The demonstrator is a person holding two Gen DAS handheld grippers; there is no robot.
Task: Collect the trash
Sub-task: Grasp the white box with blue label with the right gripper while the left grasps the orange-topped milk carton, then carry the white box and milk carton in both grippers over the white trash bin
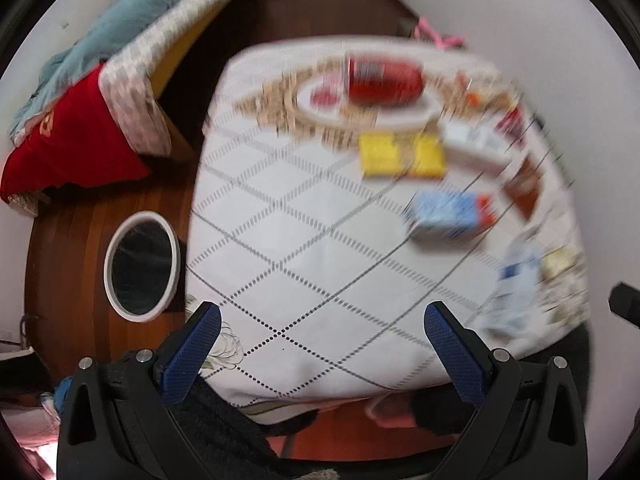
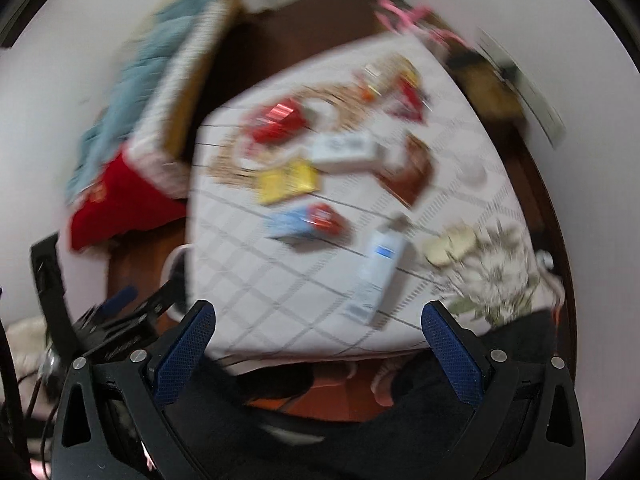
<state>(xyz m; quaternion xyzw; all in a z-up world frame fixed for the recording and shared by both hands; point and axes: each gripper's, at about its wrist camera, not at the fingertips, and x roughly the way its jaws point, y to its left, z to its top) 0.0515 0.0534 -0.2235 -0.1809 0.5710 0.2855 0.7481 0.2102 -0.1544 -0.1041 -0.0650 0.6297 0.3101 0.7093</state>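
Both views are blurred by motion. A white-clothed table point(image 1: 304, 264) holds scattered trash: a red can point(image 1: 384, 78) on its side, a yellow packet point(image 1: 402, 154), a blue carton point(image 1: 450, 214), a white box point(image 1: 476, 142), a brown wrapper point(image 1: 526, 186) and a white-blue pack point(image 1: 516, 288). The right wrist view shows the same can point(image 2: 278, 120), yellow packet point(image 2: 288, 182), blue carton point(image 2: 306, 220) and white-blue pack point(image 2: 378, 276). My left gripper point(image 1: 322, 316) is open and empty above the table's near edge. My right gripper point(image 2: 318, 314) is open and empty, also at the near edge.
A white-rimmed bin point(image 1: 141, 266) with a dark liner stands on the wooden floor left of the table. A bed point(image 1: 132, 60) with a blue blanket and a red cloth point(image 1: 76, 136) lies at the far left. Dried flowers point(image 2: 492, 268) sit at the table's right.
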